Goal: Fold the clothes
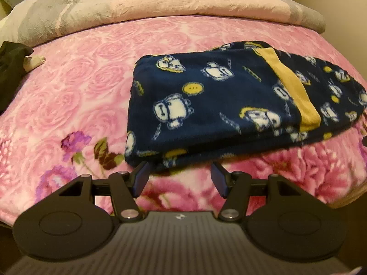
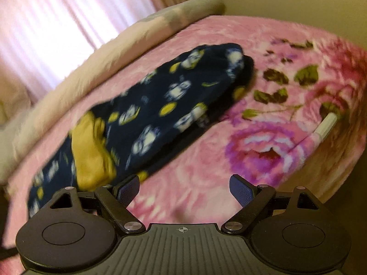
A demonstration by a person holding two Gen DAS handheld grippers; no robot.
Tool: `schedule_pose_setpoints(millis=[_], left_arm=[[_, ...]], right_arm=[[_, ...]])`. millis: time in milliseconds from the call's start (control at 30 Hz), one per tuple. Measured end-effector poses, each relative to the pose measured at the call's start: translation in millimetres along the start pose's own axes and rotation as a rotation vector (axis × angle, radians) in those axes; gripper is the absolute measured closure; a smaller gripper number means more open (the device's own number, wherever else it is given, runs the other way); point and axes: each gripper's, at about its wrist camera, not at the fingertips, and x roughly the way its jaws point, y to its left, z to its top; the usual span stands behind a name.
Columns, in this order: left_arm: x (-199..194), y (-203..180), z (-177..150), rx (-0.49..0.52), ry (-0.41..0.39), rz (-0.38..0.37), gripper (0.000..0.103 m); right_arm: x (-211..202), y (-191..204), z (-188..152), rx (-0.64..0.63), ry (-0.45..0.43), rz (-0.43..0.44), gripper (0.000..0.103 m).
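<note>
A folded navy fleece garment (image 1: 213,96) with white cartoon figures, yellow dots and a yellow band lies on the pink rose bedspread (image 1: 75,87). My left gripper (image 1: 180,175) is open just short of the garment's near edge, nothing between its blue pads. In the blurred right wrist view the same garment (image 2: 160,119) runs diagonally from lower left to upper middle. My right gripper (image 2: 184,189) stands wide open over the bedspread (image 2: 206,165), to the right of the garment's near end, holding nothing.
A rolled pink and grey quilt (image 1: 146,2) lies along the far side of the bed. A black cloth (image 1: 11,68) and a small pale item (image 1: 34,60) sit at the left edge. A white pen-like stick (image 2: 325,123) rests near the bed's right edge.
</note>
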Motion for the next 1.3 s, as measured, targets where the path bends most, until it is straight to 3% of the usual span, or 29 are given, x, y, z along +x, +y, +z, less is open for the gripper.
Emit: schedule_pose_setpoints(millis=[333,567,800,833,900,967,1067,1200,1300], left_arm=[[22.6,8.8,26.7,-0.086,-0.027,-0.082,0.048],[37.6,17.4,51.5,-0.141,-0.062,-0.136,0.048],[55.8,40.2,70.4,-0.294,-0.042,-0.221,0.048],[57.5,42.5,71.2,-0.306,-0.041,-0.226,0.048],[59.9,46.4,71.2,-0.323,-0.039,-0.231,0.048],[61.5,52.2,69.9,-0.343,-0.035,-0.239,0.048],[63.5,61.6,67.6,-0.375,-0.028,-0.251,0.048],[62.8,79.1,64.9,-0.422,-0.027,-0.265,0.048],[60.4,94.0,64.0,-0.447,-0.032,-0.257,0.048]], right_arm=[[35.4,-83.6,48.6,0.354,-0.021,0.157,0.015],[57.9,-111.4,87.1,0.386,-0.072,0.178,0.015],[85.4,-132.6,122.2,0.411,-0.116,0.203,0.016],[90.0,-132.9,125.2,0.404,-0.12,0.204,0.018],[99.1,-133.7,130.0,0.395,-0.124,0.196,0.035],[104.8,-136.2,131.0,0.394,-0.137,0.219,0.038],[115.4,-133.1,130.7,0.39,-0.093,0.226,0.08],[113.9,-123.9,128.0,0.409,-0.102,0.166,0.087],[100.8,-86.0,133.5,0.284,-0.145,0.048,0.089]])
